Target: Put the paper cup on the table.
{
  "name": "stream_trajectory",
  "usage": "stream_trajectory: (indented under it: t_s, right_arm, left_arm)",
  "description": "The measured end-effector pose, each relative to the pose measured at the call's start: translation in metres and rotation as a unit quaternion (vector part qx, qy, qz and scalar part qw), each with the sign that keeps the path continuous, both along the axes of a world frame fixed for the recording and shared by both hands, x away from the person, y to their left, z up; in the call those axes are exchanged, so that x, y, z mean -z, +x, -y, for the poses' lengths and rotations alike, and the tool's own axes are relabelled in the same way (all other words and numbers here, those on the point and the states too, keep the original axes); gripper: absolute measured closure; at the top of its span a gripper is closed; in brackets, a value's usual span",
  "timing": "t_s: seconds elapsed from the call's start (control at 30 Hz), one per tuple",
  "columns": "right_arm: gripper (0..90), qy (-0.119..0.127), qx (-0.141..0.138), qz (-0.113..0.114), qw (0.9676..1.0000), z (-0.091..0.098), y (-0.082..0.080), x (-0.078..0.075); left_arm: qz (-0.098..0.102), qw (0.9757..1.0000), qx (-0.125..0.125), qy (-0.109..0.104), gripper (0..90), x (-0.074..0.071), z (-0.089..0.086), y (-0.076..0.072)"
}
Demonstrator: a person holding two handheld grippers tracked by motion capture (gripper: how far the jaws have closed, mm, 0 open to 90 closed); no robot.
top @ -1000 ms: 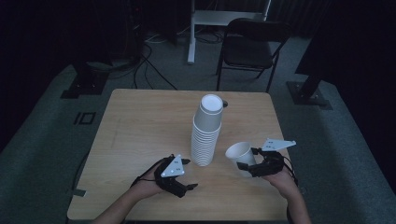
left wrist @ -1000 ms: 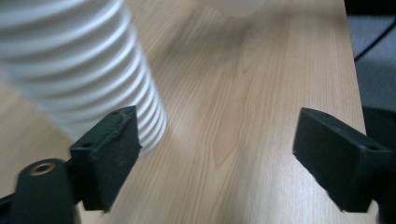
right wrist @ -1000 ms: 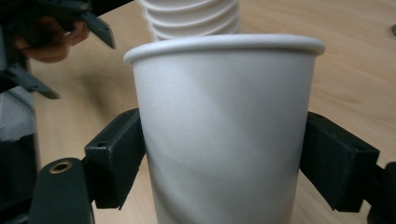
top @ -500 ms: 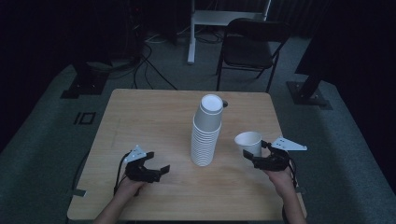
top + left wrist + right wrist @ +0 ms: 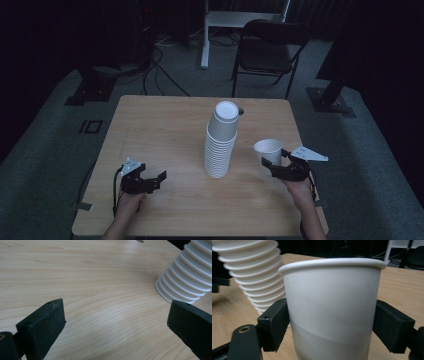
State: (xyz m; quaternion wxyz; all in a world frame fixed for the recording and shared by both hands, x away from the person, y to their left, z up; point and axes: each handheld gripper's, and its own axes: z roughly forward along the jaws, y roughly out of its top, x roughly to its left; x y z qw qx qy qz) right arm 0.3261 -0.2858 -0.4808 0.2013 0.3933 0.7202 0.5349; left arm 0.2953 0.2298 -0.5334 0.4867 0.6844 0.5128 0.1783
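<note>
right hand-held gripper [image 5: 274, 165] clamps single cup [image 5: 268, 151], upright, mouth up; left hand-held gripper [image 5: 155, 181] wide open, empty.

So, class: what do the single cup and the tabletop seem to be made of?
Single cup: probably paper, matte white, judging by its thin wall and rolled rim. Tabletop: pale wood or wood-look laminate; smooth grain lines with a soft sheen, and the look leaves open which.

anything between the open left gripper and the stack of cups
Nothing visible. Bare table lies between the left gripper and the cup stack. The single cup sits in the right gripper on the stack's far side.
</note>
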Motion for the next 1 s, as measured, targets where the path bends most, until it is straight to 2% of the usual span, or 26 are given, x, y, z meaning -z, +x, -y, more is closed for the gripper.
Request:
stream_trajectory:
  t_s: [0.17,0.3,0.47,0.6,0.63,0.77,1.0]
  right_arm:
    - [19.7,0.003,0.020,0.000,0.9998,0.000,0.012,0.005]
    - [19.7,0.005,0.040,0.005,0.9992,-0.003,0.024,0.007]
    - [19.7,0.000,0.066,0.007,0.9978,-0.014,0.040,0.012]
    - [19.7,0.000,0.084,-0.001,0.9965,-0.024,0.054,0.023]
    - [19.7,0.000,0.084,-0.001,0.9965,-0.024,0.054,0.023]
    - [19.7,0.004,0.106,-0.008,0.9943,-0.028,0.063,0.038]
    - [19.6,-0.012,0.111,-0.013,0.9937,-0.032,0.063,0.050]
  left_arm:
    - [0.006,0.9999,-0.011,0.007,1.6,0.000,-0.002,-0.005]
    - [0.005,0.9999,-0.016,0.000,1.7,0.002,-0.005,-0.008]
    - [0.001,0.9999,-0.014,0.005,1.7,0.004,-0.004,-0.008]
    - [0.009,0.9998,-0.015,0.009,1.6,0.002,-0.004,-0.010]
    - [0.009,0.9998,-0.015,0.009,1.7,0.002,-0.004,-0.010]
    - [0.009,0.9997,-0.019,0.010,1.7,0.004,-0.005,-0.010]
    - [0.010,0.9997,-0.018,0.016,1.7,0.005,-0.004,-0.010]
